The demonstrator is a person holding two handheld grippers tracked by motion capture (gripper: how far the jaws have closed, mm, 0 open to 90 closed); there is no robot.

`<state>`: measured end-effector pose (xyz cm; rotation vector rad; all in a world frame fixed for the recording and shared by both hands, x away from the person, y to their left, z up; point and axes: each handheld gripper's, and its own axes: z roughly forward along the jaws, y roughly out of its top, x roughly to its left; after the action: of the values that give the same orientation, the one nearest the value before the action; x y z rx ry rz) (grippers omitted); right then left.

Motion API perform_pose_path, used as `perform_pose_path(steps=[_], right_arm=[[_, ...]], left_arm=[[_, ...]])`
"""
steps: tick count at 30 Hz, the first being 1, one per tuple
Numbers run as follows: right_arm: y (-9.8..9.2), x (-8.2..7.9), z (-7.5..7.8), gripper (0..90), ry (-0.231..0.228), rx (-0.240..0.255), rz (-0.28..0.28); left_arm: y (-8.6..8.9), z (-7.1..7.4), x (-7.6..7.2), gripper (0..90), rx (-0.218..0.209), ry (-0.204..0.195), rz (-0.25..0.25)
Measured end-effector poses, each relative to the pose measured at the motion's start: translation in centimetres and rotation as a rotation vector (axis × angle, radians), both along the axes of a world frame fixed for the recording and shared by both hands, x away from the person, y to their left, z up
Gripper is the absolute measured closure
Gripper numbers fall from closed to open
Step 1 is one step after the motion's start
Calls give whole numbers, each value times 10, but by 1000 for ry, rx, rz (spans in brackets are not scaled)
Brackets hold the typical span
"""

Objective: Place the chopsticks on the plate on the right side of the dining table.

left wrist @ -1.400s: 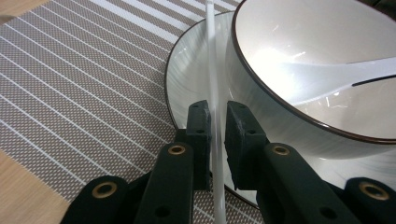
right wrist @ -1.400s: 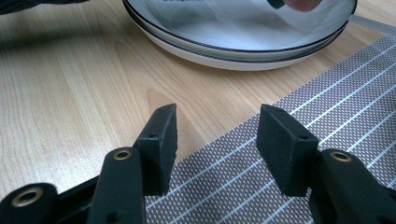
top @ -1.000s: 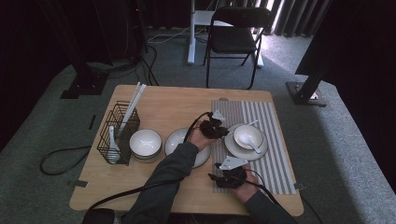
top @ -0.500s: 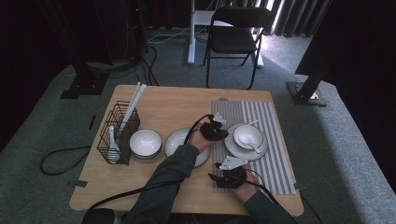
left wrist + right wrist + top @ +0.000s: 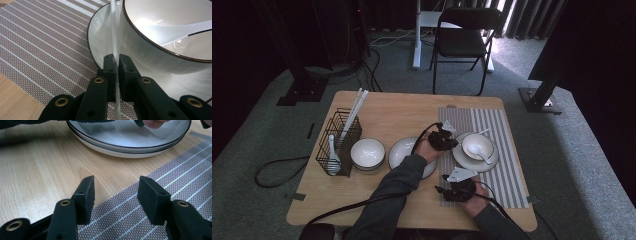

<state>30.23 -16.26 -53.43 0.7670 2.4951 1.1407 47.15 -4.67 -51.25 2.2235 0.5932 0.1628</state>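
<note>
My left gripper (image 5: 117, 58) is shut on a thin white chopstick (image 5: 113, 30); its jaws have just been closing on it. The stick runs up along the outer wall of a dark-rimmed white bowl (image 5: 150, 52) that holds a white spoon (image 5: 180, 28) and stands on a plate (image 5: 100, 37) on the striped placemat (image 5: 50, 37). In the high view, the left gripper (image 5: 447, 137) sits at the left rim of that bowl (image 5: 478, 145). My right gripper (image 5: 116, 187) is open and holds nothing, low over the placemat's left edge (image 5: 140, 195); in the high view, the right gripper (image 5: 441, 190) is near the table's front.
A stack of white plates (image 5: 399, 150) lies at the table's middle, under my left forearm. Left of it are a white bowl (image 5: 367, 152) and a black wire basket (image 5: 337, 145) with chopsticks and a spoon. A folding chair (image 5: 462, 40) stands beyond the table.
</note>
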Motion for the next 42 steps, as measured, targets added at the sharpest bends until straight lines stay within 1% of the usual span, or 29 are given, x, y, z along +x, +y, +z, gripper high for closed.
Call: perform_pose_path(steps=[5,13,21,31,42], right_arm=[[0,0,0,473,0,0,1],[0,0,0,474,0,-1,1],[0,0,0,473,1,0,1],[0,0,0,469,2,0,0],[0,0,-1,469,-1,-2,0]], left_arm=[[-2,-1,1,851,-8,10,-3],[-2,-2,0,850,-3,11,-22],[0,-1,0,816,-13,11,-18],[5,10,-1,755,-35,-5,-13],[16,22,-8,721,-57,-26,-5]])
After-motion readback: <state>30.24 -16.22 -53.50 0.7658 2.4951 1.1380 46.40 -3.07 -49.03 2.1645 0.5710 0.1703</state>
